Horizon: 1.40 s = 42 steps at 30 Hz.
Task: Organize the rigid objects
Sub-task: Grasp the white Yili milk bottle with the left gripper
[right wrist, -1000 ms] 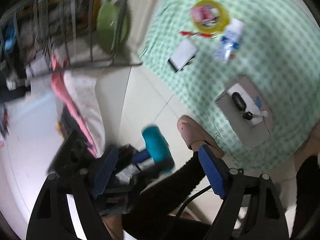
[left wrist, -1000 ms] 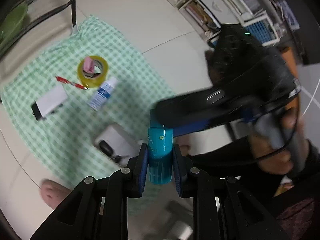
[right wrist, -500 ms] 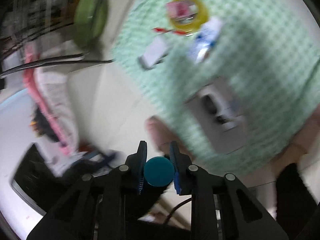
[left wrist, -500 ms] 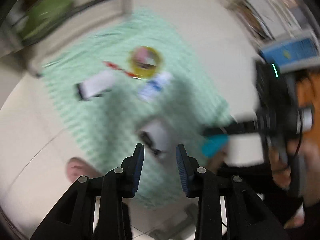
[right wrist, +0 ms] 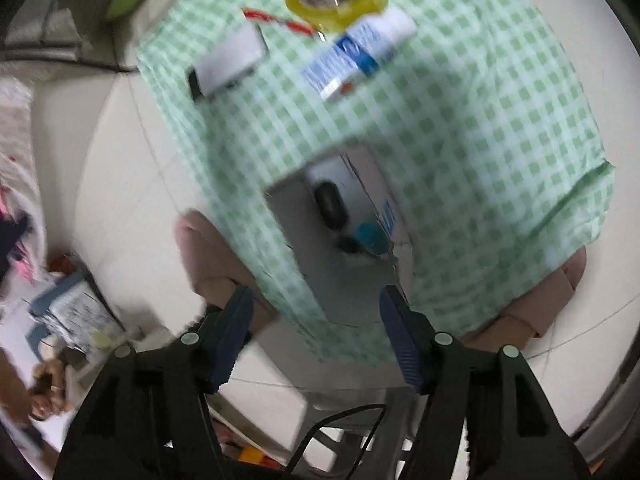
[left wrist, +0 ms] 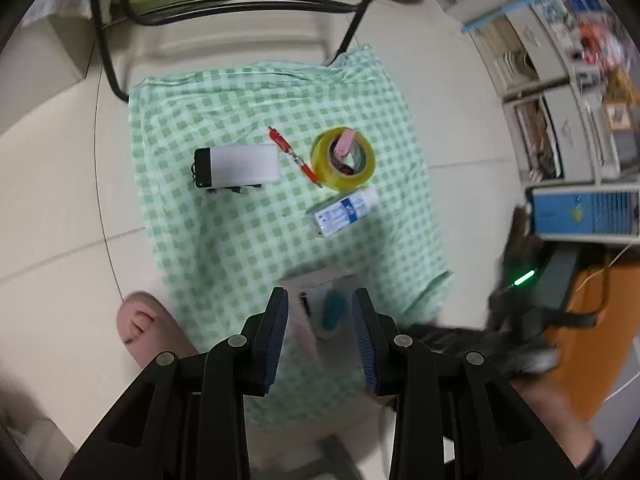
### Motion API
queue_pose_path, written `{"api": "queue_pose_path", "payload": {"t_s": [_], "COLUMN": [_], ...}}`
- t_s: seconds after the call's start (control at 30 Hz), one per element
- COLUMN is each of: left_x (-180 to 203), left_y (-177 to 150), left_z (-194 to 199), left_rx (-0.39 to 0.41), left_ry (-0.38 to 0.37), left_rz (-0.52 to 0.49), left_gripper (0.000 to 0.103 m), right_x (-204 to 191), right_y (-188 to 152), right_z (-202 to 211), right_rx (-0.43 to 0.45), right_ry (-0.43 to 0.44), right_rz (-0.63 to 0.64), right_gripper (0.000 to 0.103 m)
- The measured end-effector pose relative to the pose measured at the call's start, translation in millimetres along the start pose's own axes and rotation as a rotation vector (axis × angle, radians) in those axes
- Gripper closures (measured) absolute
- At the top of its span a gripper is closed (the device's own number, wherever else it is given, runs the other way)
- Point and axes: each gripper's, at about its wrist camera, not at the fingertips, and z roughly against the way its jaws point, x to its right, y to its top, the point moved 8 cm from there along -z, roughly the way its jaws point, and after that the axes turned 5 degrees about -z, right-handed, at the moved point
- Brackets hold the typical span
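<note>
Left gripper (left wrist: 320, 332) fingers apart, empty | right gripper (right wrist: 318, 336) fingers opening, empty | teal bottle (right wrist: 371, 237) lies in grey box (right wrist: 304, 248) on checked cloth (left wrist: 224, 240)

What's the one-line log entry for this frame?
left claw: open, empty | right claw: opening, empty | teal bottle: in grey box | tape roll: on cloth

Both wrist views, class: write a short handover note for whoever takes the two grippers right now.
Left gripper: open, empty, above the box.
Right gripper: jaws opening, nothing between them.
Done: teal bottle lies in the box beside a black key fob.
Left on the checked cloth: power bank, red pen, tape roll with a pink item inside, white tube.
</note>
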Motion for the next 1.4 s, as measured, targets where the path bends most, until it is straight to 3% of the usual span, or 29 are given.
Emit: {"api": "queue_pose_path", "payload": {"t_s": [0.07,0.1,0.2,0.3,0.4,0.43,0.47,0.5,0.57,0.73,1.03,1.13,1.27,1.4], "left_x": [13.7,23.5,50.2,69.8,86.4,92.3,96.8,100.2,103.8,96.3,77.8,67.5,68.2,73.4], "left_y": [-4.3,-8.0,-23.2,-27.6,-11.5,-5.0,1.0,7.7,19.9,45.9,61.3,60.4,61.6,60.1], "left_z": [2.8,38.7,4.1,-38.4,-83.6,-95.0,-104.8,-116.7,-142.6,-204.9,-296.0,-312.9,-315.2,-302.3], "left_rx": [-0.002,-0.006,-0.058,-0.099,-0.053,-0.029,-0.011,0.003,-0.004,-0.079,-0.239,-0.256,-0.186,-0.145], "left_ry": [0.043,0.059,0.085,0.169,0.276,0.289,0.299,0.303,0.301,0.357,0.418,0.431,0.343,0.179], "left_rz": [-0.078,-0.116,-0.307,-0.497,-0.655,-0.691,-0.709,-0.716,-0.709,-0.717,-0.74,-0.71,-0.638,-0.543], "left_gripper": [0.072,0.072,0.072,0.072,0.071,0.069,0.06,0.049,0.041,0.04,0.039,0.049,0.052,0.055], "right_x": [-5.2,-5.3,5.0,18.4,31.9,36.4,40.5,41.6,44.0,48.8,67.0,78.3,82.9,82.0], "right_y": [8.2,14.9,33.7,48.0,55.6,56.6,56.2,57.2,54.6,50.8,59.0,57.8,57.1,57.0], "right_z": [22.9,36.4,75.7,106.1,124.0,127.0,128.4,129.8,128.1,127.7,137.0,134.6,133.2,133.7], "right_rx": [0.043,0.064,0.135,0.203,0.238,0.24,0.238,0.233,0.207,0.148,0.182,0.179,0.176,0.178], "right_ry": [0.145,0.227,0.412,0.489,0.542,0.557,0.567,0.573,0.591,0.631,0.616,0.619,0.616,0.618], "right_rz": [-0.109,-0.176,-0.341,-0.427,-0.492,-0.509,-0.522,-0.531,-0.548,-0.549,-0.554,-0.59,-0.598,-0.598], "right_gripper": [0.035,0.034,0.024,0.023,0.022,0.022,0.021,0.02,0.02,0.02,0.02,0.02,0.02,0.02]}}
